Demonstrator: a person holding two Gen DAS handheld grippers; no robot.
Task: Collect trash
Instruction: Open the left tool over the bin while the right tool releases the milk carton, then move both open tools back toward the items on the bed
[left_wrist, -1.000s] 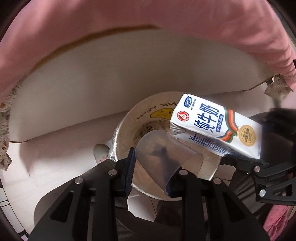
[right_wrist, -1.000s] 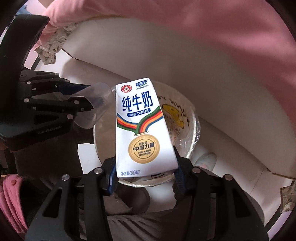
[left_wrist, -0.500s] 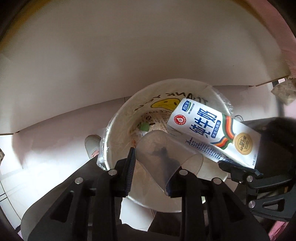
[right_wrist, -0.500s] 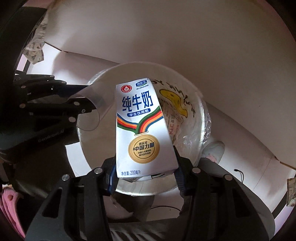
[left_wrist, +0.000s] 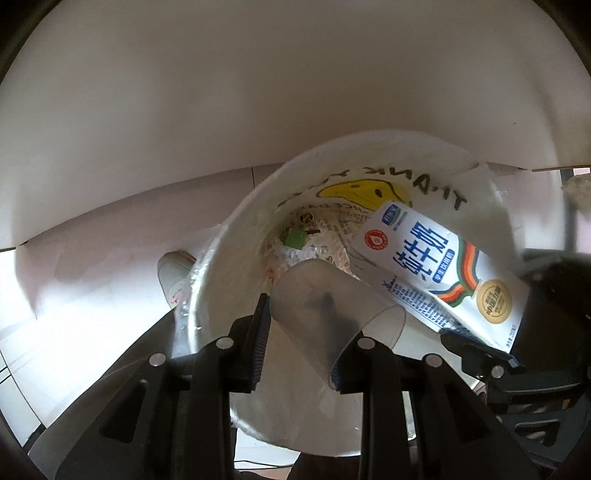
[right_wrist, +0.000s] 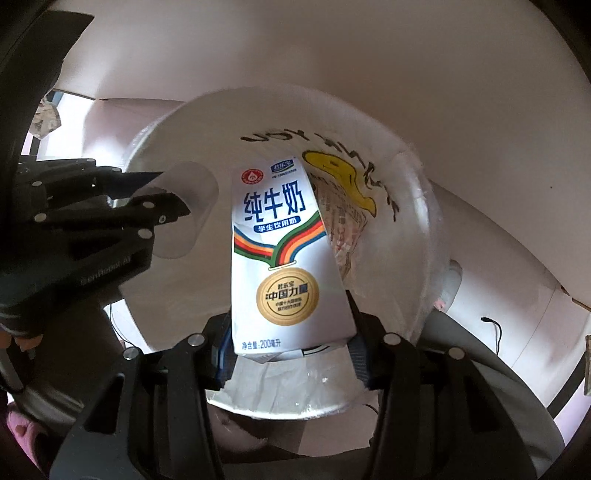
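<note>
My left gripper (left_wrist: 299, 325) is shut on a clear plastic cup (left_wrist: 332, 310) and holds it over the mouth of a white lined trash bin (left_wrist: 221, 258). My right gripper (right_wrist: 291, 339) is shut on a white milk carton (right_wrist: 284, 258) with a rainbow stripe and gold seal, tilted into the same bin (right_wrist: 417, 229). The carton also shows in the left wrist view (left_wrist: 439, 273), and the cup in the right wrist view (right_wrist: 188, 210). The bin liner bears a yellow smiley face (left_wrist: 362, 192). Crumpled wrappers (left_wrist: 314, 240) lie at the bin's bottom.
A white board or table underside (left_wrist: 258, 92) arches above the bin. A grey shoe (left_wrist: 173, 273) stands on the pale floor left of the bin. A cable (right_wrist: 491, 328) lies on the floor at the right.
Both grippers have moved down and forward toward the bin, which now fills much more of both views. The pink fabric above has left the views. Both grips are unchanged.
</note>
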